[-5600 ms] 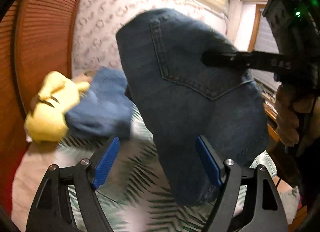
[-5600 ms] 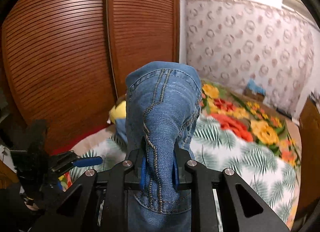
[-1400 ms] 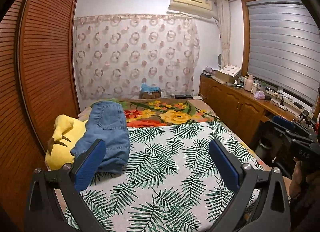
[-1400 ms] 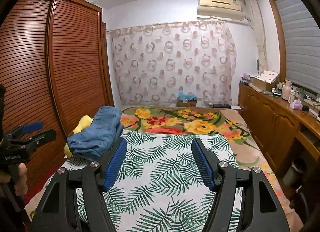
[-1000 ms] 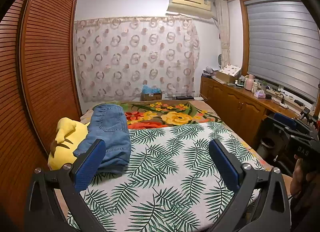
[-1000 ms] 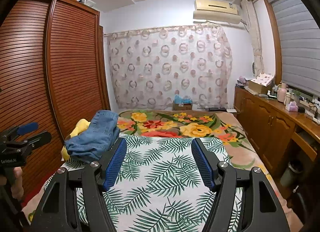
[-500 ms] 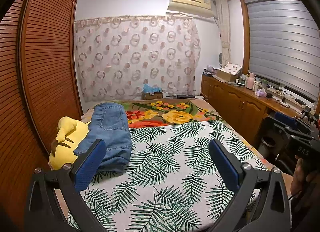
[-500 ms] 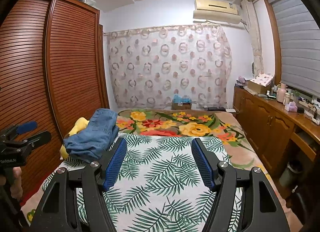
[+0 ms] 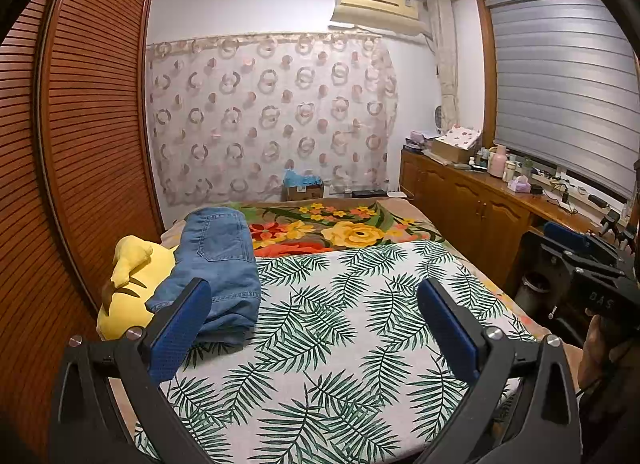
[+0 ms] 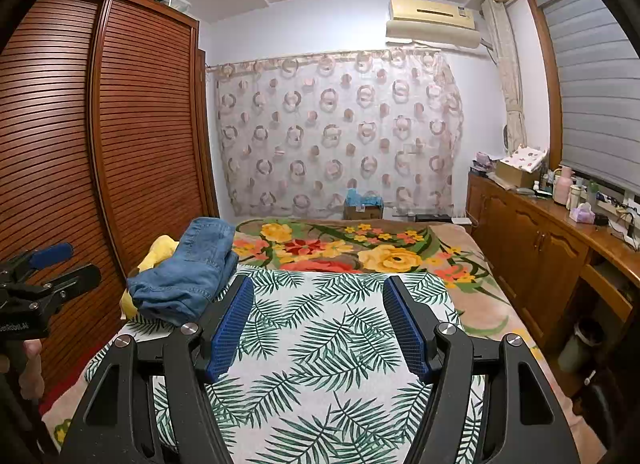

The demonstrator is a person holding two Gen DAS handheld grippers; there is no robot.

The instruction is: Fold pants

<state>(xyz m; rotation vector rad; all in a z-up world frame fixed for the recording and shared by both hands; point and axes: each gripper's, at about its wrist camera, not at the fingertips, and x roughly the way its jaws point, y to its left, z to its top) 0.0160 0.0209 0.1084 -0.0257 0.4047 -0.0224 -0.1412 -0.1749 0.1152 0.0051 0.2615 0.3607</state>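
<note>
Above bed (image 9: 320, 344), grippers (image 9: 316, 328) (image 10: 318, 324) agape (empty)

A bedroom in a home: a bed (image 9: 320, 344) spread with a palm-leaf sheet and a floral blanket (image 9: 340, 230), a tall louvred wooden wardrobe (image 10: 120, 144) along one side, a ring-patterned curtain (image 9: 272, 116) across the far wall, an air conditioner (image 9: 376, 4) mounted above it, a blind-covered window (image 9: 560, 84), low wooden cabinets (image 10: 532, 248) topped with bottles and boxes, and a yellow plush toy (image 9: 124, 284) beside folded jeans (image 9: 220, 260).
</note>
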